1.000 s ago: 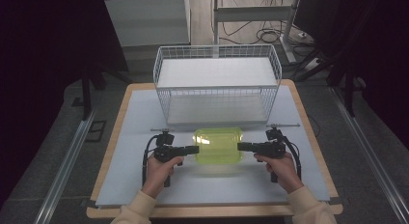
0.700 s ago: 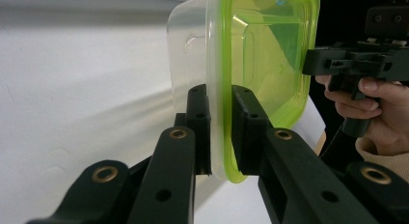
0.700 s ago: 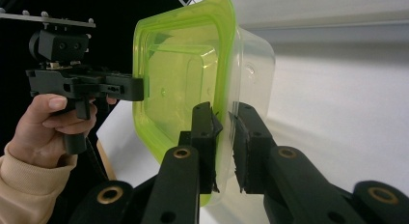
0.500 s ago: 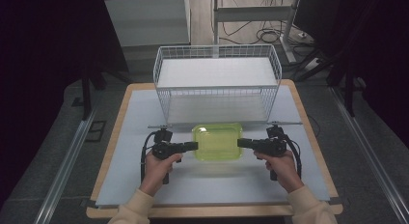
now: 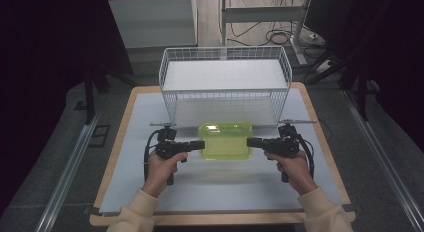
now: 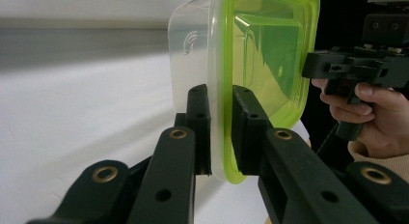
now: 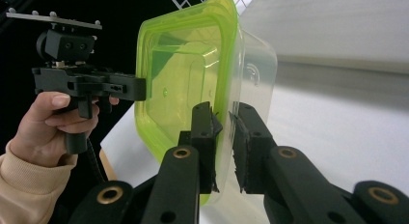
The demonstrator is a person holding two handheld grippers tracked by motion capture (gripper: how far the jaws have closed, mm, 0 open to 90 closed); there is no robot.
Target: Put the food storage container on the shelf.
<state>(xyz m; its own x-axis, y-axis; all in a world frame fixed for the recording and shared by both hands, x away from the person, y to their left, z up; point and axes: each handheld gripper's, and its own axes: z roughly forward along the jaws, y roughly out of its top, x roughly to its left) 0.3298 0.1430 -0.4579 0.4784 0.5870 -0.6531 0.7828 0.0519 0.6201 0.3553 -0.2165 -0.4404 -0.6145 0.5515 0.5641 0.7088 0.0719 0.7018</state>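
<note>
Both tools, left tool (image 5: 200,144) and right tool (image 5: 249,141), clamp the green-lidded container's (image 5: 225,140) rim before the wire basket (image 5: 225,94); keep the lift level.

A glossy, translucent plastic container (image 5: 225,141) with a yellow-green lid is seen between matt black plastic fingers (image 6: 198,122), before a white-coated wire basket (image 5: 225,84) on a matt pale surface (image 5: 140,117) edged in wood.

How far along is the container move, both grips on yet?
Done: both grips are on. The left gripper and right gripper each clamp the rim of the green-lidded container at opposite ends. In hand: the container is held level between them, in front of the white wire basket. Left: probably carrying it into the basket and releasing.
</note>
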